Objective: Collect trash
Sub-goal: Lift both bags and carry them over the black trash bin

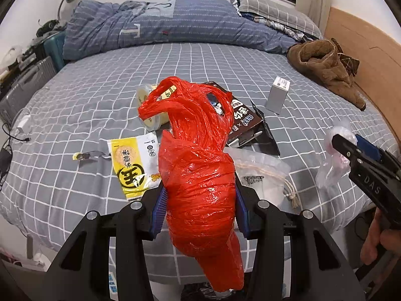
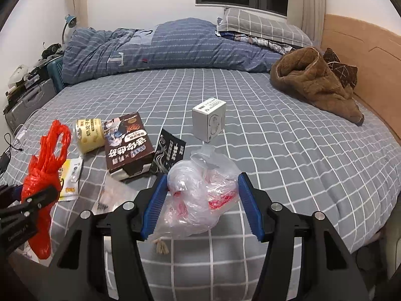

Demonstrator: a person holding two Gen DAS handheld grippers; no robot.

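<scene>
Left gripper (image 1: 199, 198) jaws clamp the red bag (image 1: 200, 175); right gripper (image 2: 201, 205) jaws hold a clear bag (image 2: 200, 198); wrappers and boxes remain scattered on the bed (image 2: 300, 150).

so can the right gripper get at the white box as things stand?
Probably not: the right gripper is shut on a clear plastic bag. The path to the white box looks open otherwise.

My right claw (image 2: 201, 195) pinches a crumpled clear plastic bag (image 2: 200, 195) above the checked bed (image 2: 288, 155). Far left, my other claw (image 2: 15, 205) grips a red bag (image 2: 42, 175); a brown box (image 2: 127, 145) lies beyond.
</scene>
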